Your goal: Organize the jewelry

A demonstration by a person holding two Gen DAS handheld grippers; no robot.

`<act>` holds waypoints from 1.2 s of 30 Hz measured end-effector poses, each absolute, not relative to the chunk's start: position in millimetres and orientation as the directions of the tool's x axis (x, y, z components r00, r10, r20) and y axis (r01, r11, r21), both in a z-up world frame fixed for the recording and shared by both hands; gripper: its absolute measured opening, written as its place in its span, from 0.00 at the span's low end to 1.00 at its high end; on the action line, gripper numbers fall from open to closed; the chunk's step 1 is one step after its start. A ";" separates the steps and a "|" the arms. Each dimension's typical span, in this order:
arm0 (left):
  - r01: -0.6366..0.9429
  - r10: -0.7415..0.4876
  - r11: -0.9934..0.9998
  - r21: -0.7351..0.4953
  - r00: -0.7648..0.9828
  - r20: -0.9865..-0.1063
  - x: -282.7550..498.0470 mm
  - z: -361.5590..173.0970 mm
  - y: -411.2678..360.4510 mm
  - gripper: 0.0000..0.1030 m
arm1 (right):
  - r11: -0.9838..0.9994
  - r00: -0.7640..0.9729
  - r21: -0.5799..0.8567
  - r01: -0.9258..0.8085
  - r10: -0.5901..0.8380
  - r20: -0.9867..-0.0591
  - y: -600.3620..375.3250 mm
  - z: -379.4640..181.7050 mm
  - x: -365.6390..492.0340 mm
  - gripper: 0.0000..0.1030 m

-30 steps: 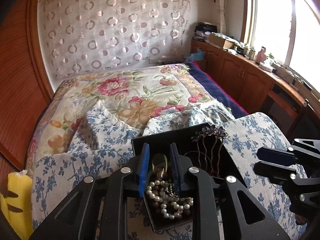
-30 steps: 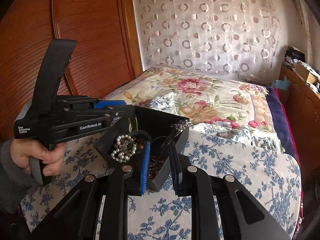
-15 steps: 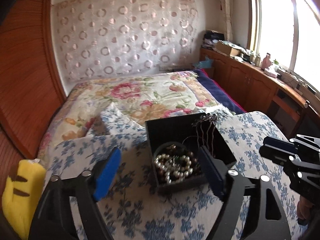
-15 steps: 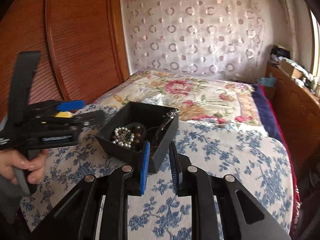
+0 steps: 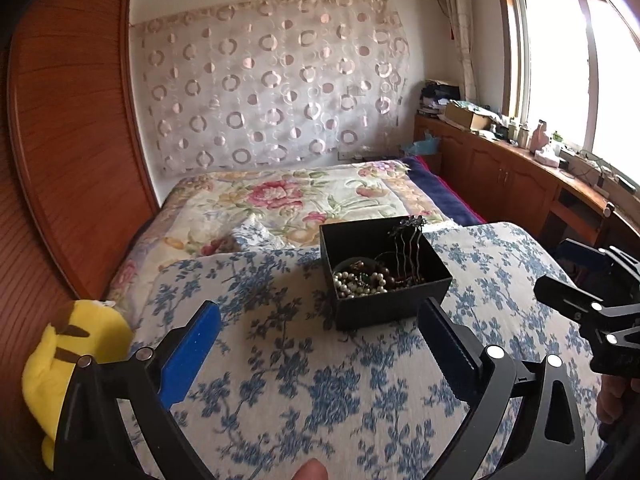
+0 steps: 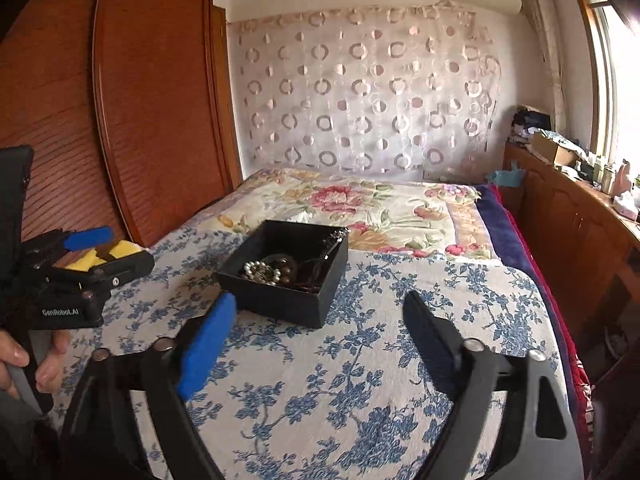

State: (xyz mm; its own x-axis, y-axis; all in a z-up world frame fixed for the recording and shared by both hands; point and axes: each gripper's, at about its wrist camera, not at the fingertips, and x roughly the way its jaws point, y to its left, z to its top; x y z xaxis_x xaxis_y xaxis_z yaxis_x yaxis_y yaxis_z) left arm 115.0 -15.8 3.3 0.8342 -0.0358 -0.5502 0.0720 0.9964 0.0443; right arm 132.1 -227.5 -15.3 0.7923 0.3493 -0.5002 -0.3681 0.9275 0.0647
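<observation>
A yellow plush toy [image 5: 72, 344] is sitting at the far left edge. The left gripper [image 5: 316, 340] is hanging released, its jaws just having swung wide with nothing between them. The black jewelry box [image 5: 384, 276] is resting on the blue-flowered cloth [image 5: 320, 392], pearls [image 5: 356, 282] heaped inside. The right gripper [image 6: 320, 332] is likewise spreading open, empty.

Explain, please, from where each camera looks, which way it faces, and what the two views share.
Left wrist: sits behind the open left gripper, faces along the bed toward the curtained wall; the right gripper shows at the right edge.
Right wrist: sits behind the open right gripper, faces the same wall; the left gripper and a hand show at the left.
Shared: the black box with the pearl necklace on the blue floral cloth.
</observation>
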 end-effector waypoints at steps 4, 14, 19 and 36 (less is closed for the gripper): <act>0.060 -0.030 0.997 0.039 0.849 -0.527 95.3 13.7 -11.5 0.92 | 0.928 0.805 0.071 -0.365 0.353 -0.477 -229.7 -6.9 118.6 0.97; 0.039 -0.022 0.999 0.023 0.866 -0.499 60.7 26.1 -6.0 0.92 | 0.944 0.843 0.095 -0.315 0.324 -0.428 -242.4 7.0 85.2 0.97; 0.048 -0.029 0.999 0.025 0.869 -0.495 53.6 26.1 -7.2 0.92 | 0.947 0.847 0.100 -0.304 0.317 -0.427 -246.3 5.9 79.8 0.97; 0.057 -0.044 0.998 0.012 0.873 -0.486 48.3 25.9 -6.2 0.92 | 0.946 0.846 0.102 -0.306 0.320 -0.426 -246.2 4.5 77.7 0.97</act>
